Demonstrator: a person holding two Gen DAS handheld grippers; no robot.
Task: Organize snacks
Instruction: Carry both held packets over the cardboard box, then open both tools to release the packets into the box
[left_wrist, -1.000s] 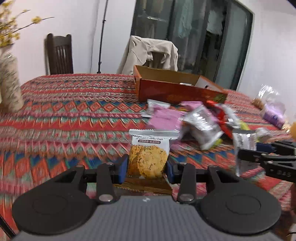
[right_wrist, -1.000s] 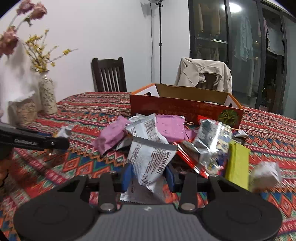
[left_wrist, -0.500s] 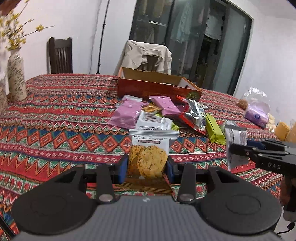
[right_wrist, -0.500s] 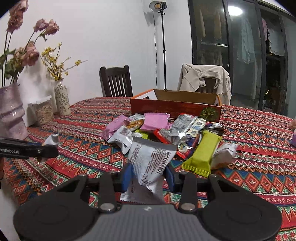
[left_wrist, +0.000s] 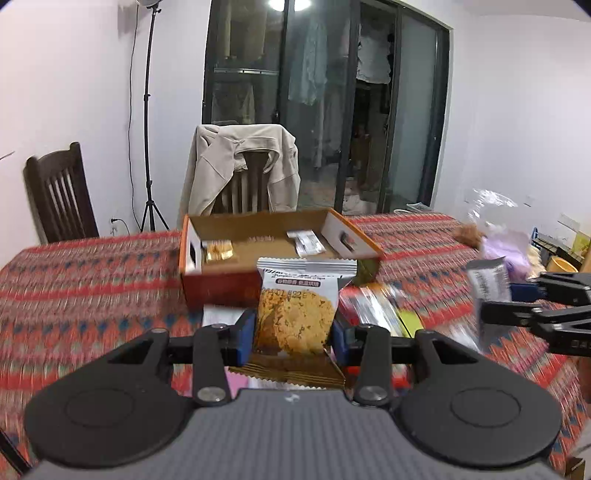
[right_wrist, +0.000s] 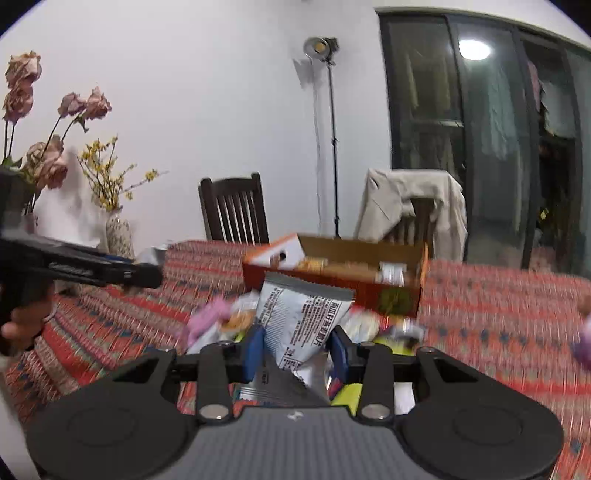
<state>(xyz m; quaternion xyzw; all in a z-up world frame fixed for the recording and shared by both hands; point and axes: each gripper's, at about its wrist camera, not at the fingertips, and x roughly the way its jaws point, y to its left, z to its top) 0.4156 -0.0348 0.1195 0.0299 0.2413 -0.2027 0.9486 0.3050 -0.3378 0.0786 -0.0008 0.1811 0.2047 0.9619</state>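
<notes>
1. Standing upright between the blue pads of the left gripper (left_wrist: 294, 334), the cookie packet (left_wrist: 297, 310) is pinched at its sides, held in the air in front of the cardboard box (left_wrist: 221, 284) and clear of the tablecloth.
2. The right gripper (right_wrist: 297, 349) is clamped the same way on a silver-white packet (right_wrist: 301, 319), which leans a little to one side, also on the near side of the box.
3. Inside the box lie a few snacks: a golden one (left_wrist: 218, 251) by its left wall and a pale wrapper (left_wrist: 308, 242) toward its right (both small and blurred).
4. On the cloth just in front of the box sits a loose heap of snacks (right_wrist: 221, 319), pink, green and silver, smeared by motion.
5. The box rests on a table under a red patterned tablecloth (left_wrist: 92, 280).
6. Behind the box stands a chair draped with a beige jacket (left_wrist: 240, 166); left of it, a dark wooden chair (left_wrist: 59, 192) and a light stand (left_wrist: 147, 118).
7. Far left of the box, vases of dried flowers (right_wrist: 110, 206) stand at the table's edge.
8. Seen from the left wrist, the right gripper reaches in from the right of the box with its packet.
</notes>
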